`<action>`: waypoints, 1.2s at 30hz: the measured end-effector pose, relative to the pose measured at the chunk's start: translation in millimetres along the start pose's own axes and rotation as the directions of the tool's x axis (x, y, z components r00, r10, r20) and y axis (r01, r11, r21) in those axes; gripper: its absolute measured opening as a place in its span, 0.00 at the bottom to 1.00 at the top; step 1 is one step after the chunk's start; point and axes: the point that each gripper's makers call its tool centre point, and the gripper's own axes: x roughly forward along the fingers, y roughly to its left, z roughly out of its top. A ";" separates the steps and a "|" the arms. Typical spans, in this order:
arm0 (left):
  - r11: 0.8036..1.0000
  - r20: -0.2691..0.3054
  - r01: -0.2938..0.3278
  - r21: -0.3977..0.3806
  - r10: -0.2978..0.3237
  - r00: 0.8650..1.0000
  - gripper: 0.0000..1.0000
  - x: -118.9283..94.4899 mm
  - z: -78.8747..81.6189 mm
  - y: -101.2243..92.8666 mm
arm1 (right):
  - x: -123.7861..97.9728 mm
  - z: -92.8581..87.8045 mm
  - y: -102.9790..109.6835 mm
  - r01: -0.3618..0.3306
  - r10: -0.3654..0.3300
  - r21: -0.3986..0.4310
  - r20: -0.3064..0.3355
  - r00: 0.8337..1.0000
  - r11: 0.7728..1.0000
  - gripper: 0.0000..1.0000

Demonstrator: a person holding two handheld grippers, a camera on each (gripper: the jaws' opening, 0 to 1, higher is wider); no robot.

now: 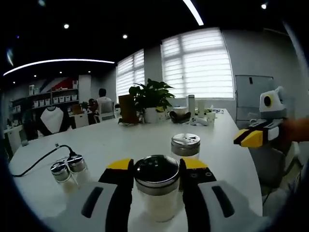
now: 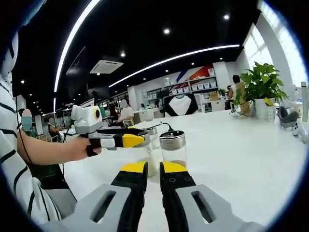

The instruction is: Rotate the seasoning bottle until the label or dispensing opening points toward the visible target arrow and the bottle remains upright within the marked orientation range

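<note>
The seasoning bottle [image 1: 157, 186] stands upright on the white surface [image 1: 135, 140], near its front edge, with the left tool [image 1: 157, 170] clamped on it: the yellow-tipped jaws press its two sides just below the shiny metal cap. It looks like clear glass holding pale powder, so probably stiff, moderately light, smooth and rather slippery, and breakable if tipped; the best hold is likely on the straight glass wall under the cap, as now, low enough that turning does not lever it over. No label, opening direction or target arrow can be made out. A second capped bottle [image 1: 186, 145] stands near, just beyond and to the right, and could be brushed by a jaw during rotation. A pair of small shakers [image 1: 68, 170] sits to the left beside a black cable [image 1: 41, 159]. Further back are a potted plant [image 1: 152, 99] and some cups, well apart. The right tool [image 2: 146, 167] hovers with its jaws nearly together on nothing, aimed at a bottle [image 2: 173, 147] from the side; it is seen at [image 1: 252, 137] in the left gripper view.
</note>
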 end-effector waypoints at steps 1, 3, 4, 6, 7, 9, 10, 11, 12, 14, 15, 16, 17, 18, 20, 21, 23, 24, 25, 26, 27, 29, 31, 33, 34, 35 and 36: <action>1.000 0.000 0.008 0.000 -0.008 1.000 0.40 -0.4 0.0 -0.2 | 0.0 0.2 0.1 -0.001 0.001 0.000 0.001 1.000 1.000 0.07; 1.000 0.003 0.021 0.002 -0.021 1.000 0.40 -0.4 -0.1 -0.5 | 0.2 0.0 0.2 -0.004 0.004 -0.002 0.000 1.000 1.000 0.07; 1.000 0.004 0.030 0.004 -0.030 1.000 0.40 -0.2 0.1 -0.3 | 0.3 -0.3 -0.1 -0.006 0.006 -0.003 -0.001 1.000 1.000 0.07; 0.998 0.010 0.060 0.000 -0.060 0.998 0.40 -0.2 -0.2 -0.5 | 0.4 -0.6 -0.4 -0.009 0.009 -0.002 -0.002 1.000 1.000 0.07; 0.995 0.017 0.095 -0.008 -0.095 0.995 0.40 -0.7 -0.2 -2.1 | 0.3 -0.9 -0.6 -0.010 0.010 -0.002 -0.003 1.000 1.000 0.06; 0.992 0.022 0.125 0.002 -0.125 0.992 0.40 -1.5 -0.3 -1.8 | -0.1 -1.2 -0.4 -0.012 0.012 -0.002 -0.003 1.000 1.000 0.06; 0.991 0.021 0.131 0.004 -0.131 0.991 0.40 -1.5 -0.4 -1.6 | -0.1 -1.5 -0.3 -0.014 0.013 0.000 -0.004 1.000 1.000 0.06; 0.988 0.021 0.152 0.001 -0.152 0.988 0.40 -1.7 -0.3 -1.4 | -0.2 -2.0 -0.1 -0.014 0.014 0.001 -0.004 1.000 1.000 0.06; 0.985 0.020 0.173 0.013 -0.173 0.985 0.40 -1.7 -0.2 -2.4 | -0.2 -2.3 -0.1 -0.015 0.015 0.000 -0.005 1.000 1.000 0.06; 0.979 0.022 0.203 0.020 -0.204 0.979 0.40 -1.9 -0.2 -2.7 | -0.4 -3.5 -0.3 -0.013 0.013 0.000 -0.007 1.000 1.000 0.06; 0.975 0.029 0.221 0.019 -0.222 0.975 0.40 -1.5 0.1 -3.6 | -0.8 -4.0 -0.1 -0.013 0.013 0.002 -0.007 1.000 1.000 0.06; 0.971 0.038 0.240 0.011 -0.241 0.970 0.40 -1.3 0.4 -4.1 | -1.2 -4.1 0.1 -0.012 0.013 0.004 -0.007 1.000 1.000 0.06; 0.965 0.041 0.261 0.025 -0.262 0.964 0.40 -1.4 -0.1 -3.6 | -1.5 -4.5 0.0 -0.011 0.011 0.006 -0.007 1.000 1.000 0.06; 0.962 0.040 0.273 0.025 -0.274 0.961 0.40 -1.1 0.0 -2.7 | -1.7 -5.1 -0.1 -0.010 0.011 0.007 -0.008 1.000 1.000 0.06; 0.952 0.041 0.305 0.019 -0.305 0.951 0.40 -0.3 0.4 -3.8 | -2.4 -5.7 -0.1 -0.008 0.008 0.008 -0.009 1.000 1.000 0.06; 0.947 0.044 0.318 0.032 -0.320 0.947 0.40 0.2 0.7 -4.1 | -2.9 -6.2 -0.1 -0.009 0.009 0.010 -0.009 1.000 1.000 0.06; 0.940 0.049 0.338 0.039 -0.340 0.939 0.40 1.4 0.7 -4.2 | -3.2 -7.3 -0.7 -0.007 0.007 0.014 -0.011 1.000 1.000 0.06; 0.938 0.048 0.346 0.039 -0.347 0.937 0.40 2.0 1.0 -4.4 | -3.4 -7.6 -0.8 -0.006 0.006 0.020 -0.011 1.000 1.000 0.06; 0.936 0.047 0.348 0.042 -0.350 0.936 0.40 2.3 1.0 -4.7 | -3.5 -8.0 -0.5 -0.008 0.008 0.025 -0.012 1.000 1.000 0.06; 0.930 0.044 0.365 0.040 -0.366 0.929 0.40 2.3 1.2 -5.4 | -3.6 -8.0 -0.5 -0.007 0.008 0.026 -0.013 1.000 1.000 0.06; 0.925 0.042 0.377 0.043 -0.379 0.924 0.40 2.1 1.3 -5.8 | -3.7 -8.0 -0.7 -0.006 0.007 0.024 -0.014 1.000 1.000 0.06; 0.915 0.039 0.400 0.042 -0.402 0.915 0.40 2.4 0.9 -5.4 | -3.5 -7.2 -0.8 -0.005 0.005 0.023 -0.013 1.000 1.000 0.06; 0.908 0.040 0.418 0.036 -0.419 0.907 0.40 2.9 0.1 -4.7 | -3.1 -6.4 -1.3 -0.005 0.005 0.024 -0.010 1.000 1.000 0.06; 0.903 0.054 0.429 0.022 -0.430 0.901 0.40 3.1 -0.2 -5.0 | -3.3 -4.2 -1.6 -0.005 0.005 0.008 0.001 1.000 1.000 0.05; 0.899 0.066 0.439 0.010 -0.438 0.896 0.40 2.7 0.0 -5.1 | -3.9 -3.8 -1.1 -0.007 0.007 0.007 0.002 1.000 1.000 0.04; 0.898 0.068 0.440 0.007 -0.439 0.896 0.40 2.8 -0.5 -5.1 | -4.3 -3.6 -1.0 -0.008 0.008 0.006 0.002 1.000 1.000 0.04; 0.896 0.071 0.443 0.005 -0.442 0.894 0.40 2.9 -0.4 -5.0 | -4.7 -3.6 -1.2 -0.009 0.009 0.006 0.003 1.000 1.000 0.04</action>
